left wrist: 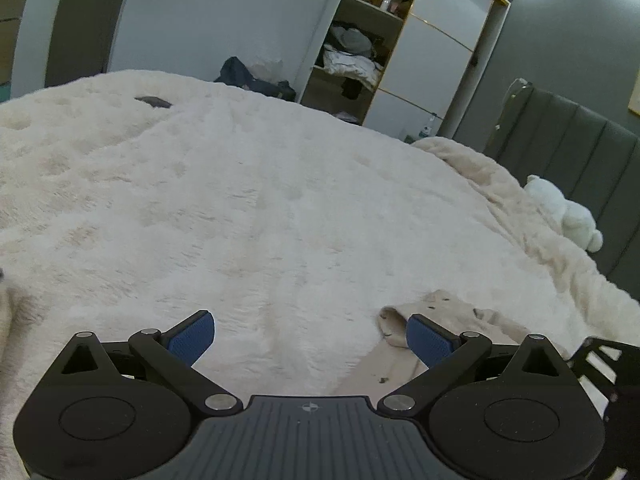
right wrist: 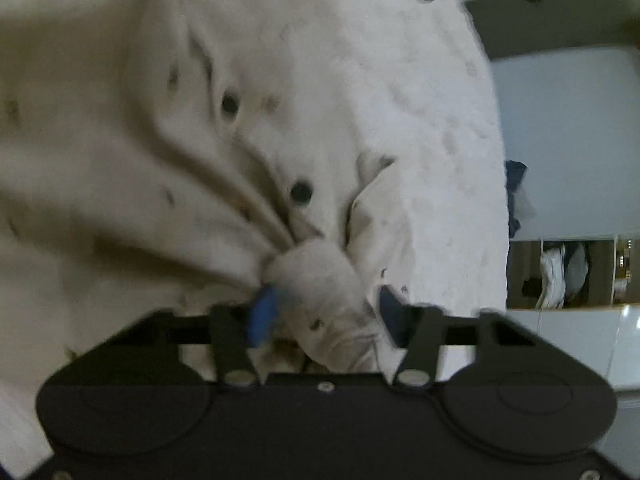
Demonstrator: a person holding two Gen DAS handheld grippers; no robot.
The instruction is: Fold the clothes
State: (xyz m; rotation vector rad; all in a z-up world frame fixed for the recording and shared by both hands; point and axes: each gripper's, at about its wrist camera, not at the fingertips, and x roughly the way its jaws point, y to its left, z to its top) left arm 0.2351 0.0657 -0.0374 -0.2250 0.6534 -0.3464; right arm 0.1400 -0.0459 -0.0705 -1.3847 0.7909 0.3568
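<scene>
While the left gripper [left wrist: 310, 338] hovers wide and empty over the fluffy cream bed blanket [left wrist: 280, 200] beside the beige spotted garment [left wrist: 440, 320], the right gripper [right wrist: 320, 312] pinches its bunched cuff [right wrist: 316, 276], apparently mid-fold, so next lay it flat.

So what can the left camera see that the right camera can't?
Only the left wrist view shows the white teddy bear, the grey headboard and the left gripper, open with nothing between its fingers.

Only the right wrist view shows the right gripper with a bunched cuff of the cream garment between its fingers, and the black buttons.

Both show the fluffy white blanket, the cream garment and the open shelves of clothes.
</scene>
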